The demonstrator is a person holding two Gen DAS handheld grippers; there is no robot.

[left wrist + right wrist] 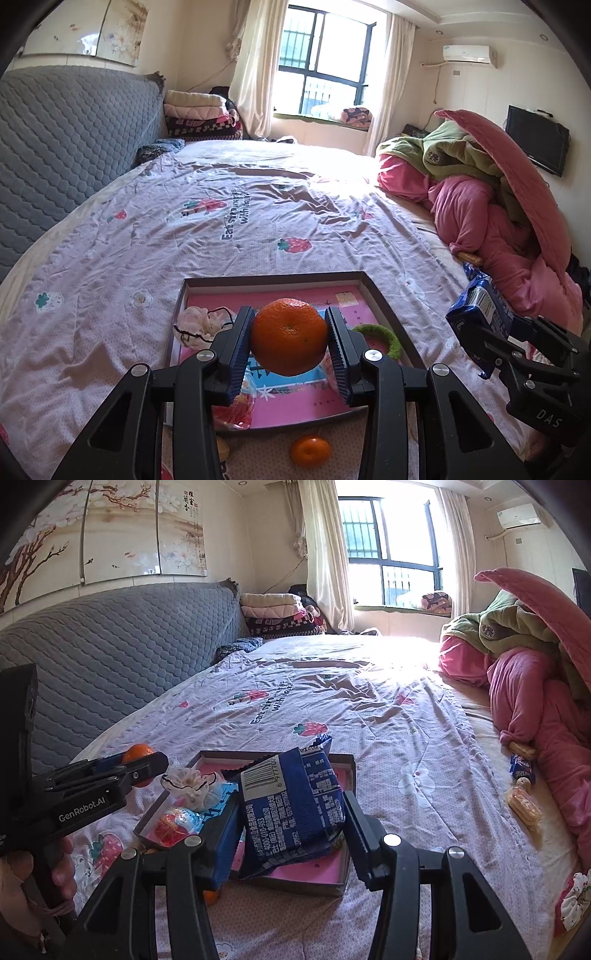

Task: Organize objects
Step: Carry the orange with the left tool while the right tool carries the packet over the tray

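Orange mandarin (289,336) aloft; crumpled blue snack packet (291,808) tilted

Two tangerines: one (289,336) between the left claw's pads, one (309,450) below it; one blue packet (291,805) in the right claw; one tray (384,295) beneath.

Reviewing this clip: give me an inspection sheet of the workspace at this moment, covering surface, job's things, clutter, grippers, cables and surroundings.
Surface: bed sheet with strawberry print, wrinkled.
Job's things: shallow tray with pink floor on the sheet, holding a pale scrunchie, a green ring and a red-and-blue packet; second orange on the sheet in front of the tray.
Clutter: wrapped snacks by the pink bedding.
Grippers: left gripper shut on an orange above the tray; right gripper shut on a blue snack bag.
Cables: nothing seen.
Surroundings: grey headboard, folded blankets, window, air conditioner, television.
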